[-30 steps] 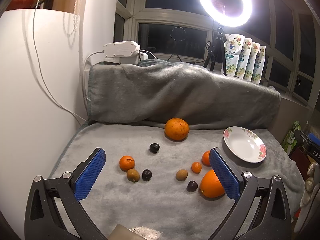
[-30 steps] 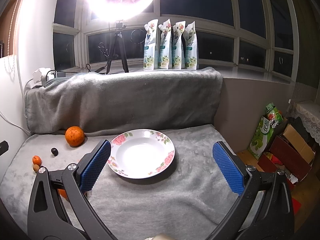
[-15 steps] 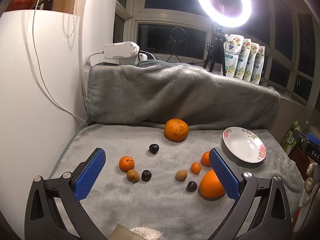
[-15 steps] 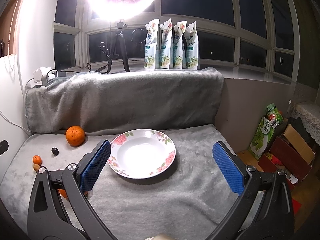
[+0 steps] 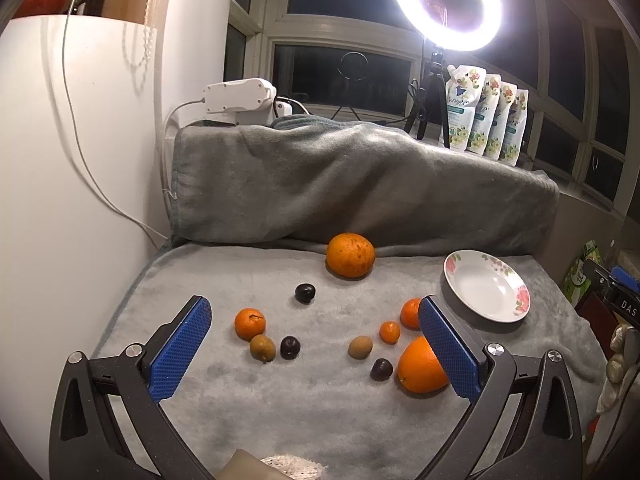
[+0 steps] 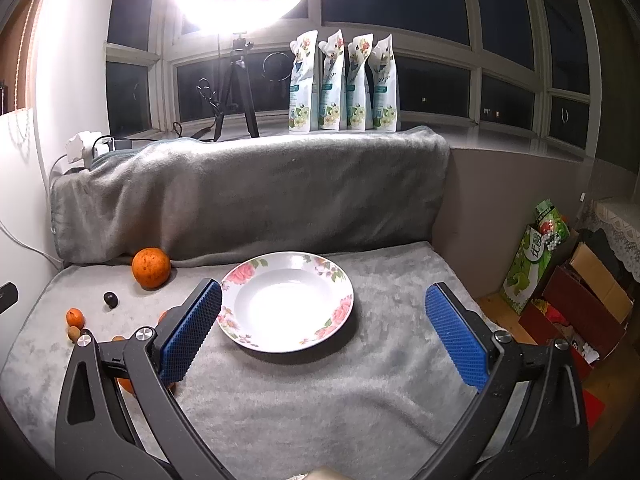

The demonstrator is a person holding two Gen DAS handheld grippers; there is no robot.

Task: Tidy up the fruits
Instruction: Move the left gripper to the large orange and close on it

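Observation:
Several fruits lie loose on the grey blanket [image 5: 312, 412]. A big speckled orange [image 5: 351, 255] sits at the back, a bright orange [image 5: 420, 366] near my right finger, and a tangerine [image 5: 249, 323] toward the left. Kiwis [image 5: 262, 347] and dark plums [image 5: 290, 347] lie among them. My left gripper [image 5: 314, 342] hovers open above them, holding nothing. An empty white floral plate [image 6: 286, 300] sits in front of my right gripper [image 6: 322, 330], which is open too. The speckled orange [image 6: 151, 267] shows left of the plate.
A blanket-covered backrest [image 6: 248, 192] rises behind the surface. On the sill stand a ring light on a tripod [image 6: 236, 80] and several pouches [image 6: 344, 88]. A white wall [image 5: 60, 180] bounds the left. Boxes and bags [image 6: 568, 276] crowd the floor on the right.
Both views have shifted only very slightly; the fruits and the plate lie where they were, and both grippers stay open.

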